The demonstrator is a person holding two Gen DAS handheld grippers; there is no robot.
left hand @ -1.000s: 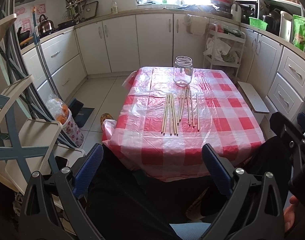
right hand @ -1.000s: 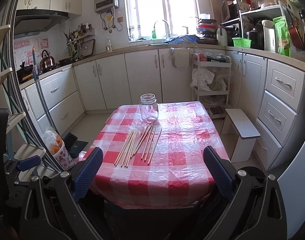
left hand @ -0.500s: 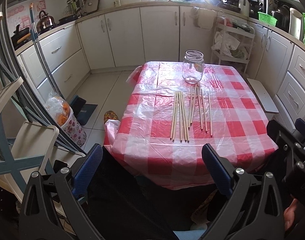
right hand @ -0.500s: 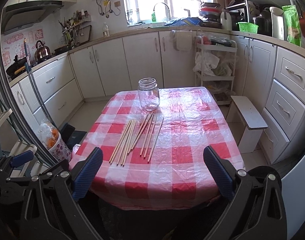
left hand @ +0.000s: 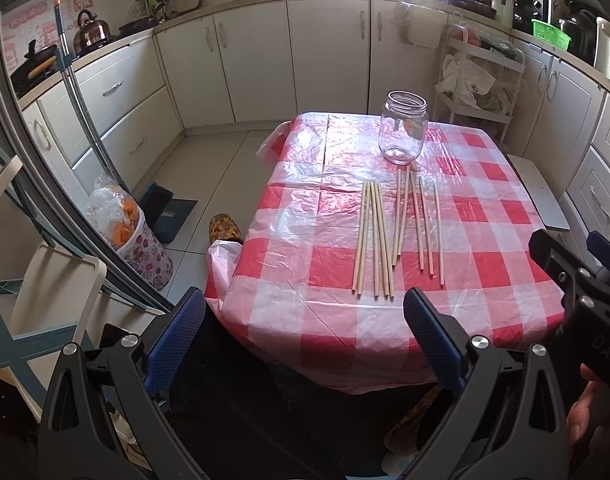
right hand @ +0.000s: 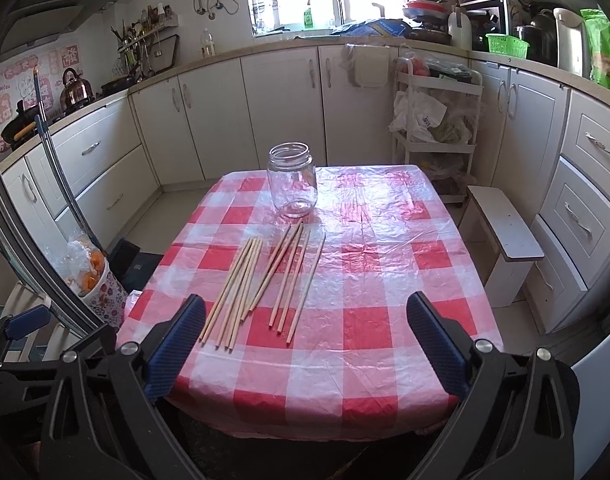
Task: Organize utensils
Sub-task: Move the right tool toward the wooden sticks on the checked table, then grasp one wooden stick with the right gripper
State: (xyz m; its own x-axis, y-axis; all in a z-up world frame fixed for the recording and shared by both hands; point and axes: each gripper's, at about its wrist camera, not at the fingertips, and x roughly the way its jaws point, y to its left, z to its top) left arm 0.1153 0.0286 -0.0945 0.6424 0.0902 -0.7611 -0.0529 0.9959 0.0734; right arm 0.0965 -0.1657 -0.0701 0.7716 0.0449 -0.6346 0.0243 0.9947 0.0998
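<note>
- Hovering short of the near edge, the left tongs [left hand: 304, 322] were spread wide with nothing between the blue pads, and the right tongs [right hand: 306, 318] were likewise spread wide and empty.
- The task's things, the thin pale wooden chopsticks [left hand: 389, 232], lay flat on the bench with the red-and-white checked plastic cloth [left hand: 329, 312], in two loose groups side by side: a tight bundle on the left and a more fanned set on the right.
- The clear, lidless glass jar [right hand: 293, 180] stood upright just beyond the far tips of the sticks, and it looked empty, so the sorting seemed not yet begun.
- The step in hand read as the first approach for a pick-up, and doing it well probably meant choosing an outer stick of the fanned group, where neighbours lay apart.
- Closing across the stick rather than along it would likely have given the surer hold on so thin a thing.
- The slick, wrinkled film over the cloth could have let a stick roll or slide, so a slow, low descent seemed wise.
- The other tongs might well have steadied the jar, since a light glass could tip when sticks dropped in at a slant.
</note>
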